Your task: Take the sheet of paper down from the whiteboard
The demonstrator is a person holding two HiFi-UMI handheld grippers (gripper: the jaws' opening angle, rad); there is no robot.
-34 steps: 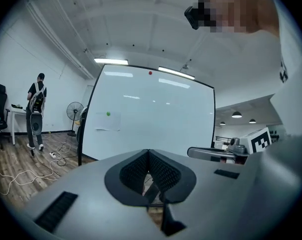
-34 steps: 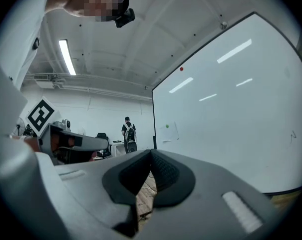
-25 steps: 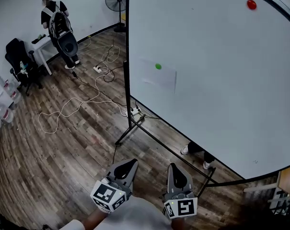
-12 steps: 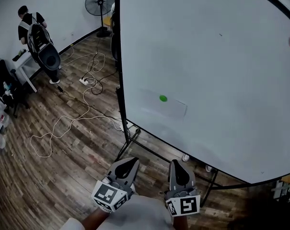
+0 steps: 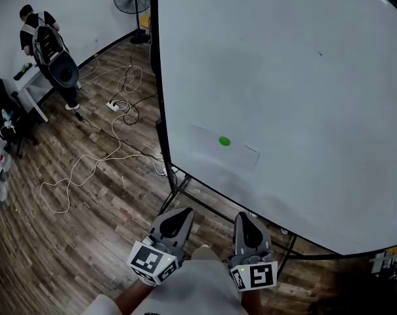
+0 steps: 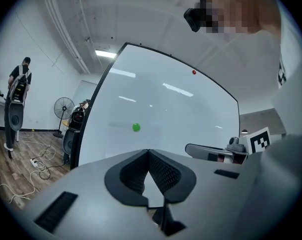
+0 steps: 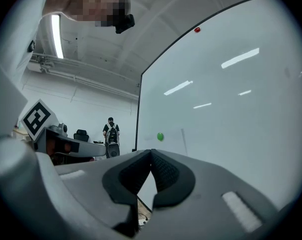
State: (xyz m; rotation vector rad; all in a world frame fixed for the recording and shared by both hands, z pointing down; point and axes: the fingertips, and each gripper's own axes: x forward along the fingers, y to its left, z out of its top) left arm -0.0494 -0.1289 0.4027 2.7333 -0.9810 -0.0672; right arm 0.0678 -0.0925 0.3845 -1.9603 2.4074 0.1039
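Head view: the sheet of paper (image 5: 219,151) sits low on the whiteboard (image 5: 283,71), roughly 12 o'clock from the 2 grippers, and I'd say the only thing keeping it up is 1 green magnet (image 5: 224,141) near its upper edge. The left gripper (image 5: 178,214) and right gripper (image 5: 245,219) sit side by side at 6 o'clock, pointing at the board but well apart from it. Both are clenched with nothing between the pads, and each gripper view shows the ribbed tips meeting. My guess is they're just being carried in for the approach, so neither needs to be spread yet. The sheet is white on white, flat against the board, a plain rectangle whose edges barely show, so the magnet is the real landmark. In the right gripper view 1 edge shows as a thin line at 3 o'clock from the magnet.
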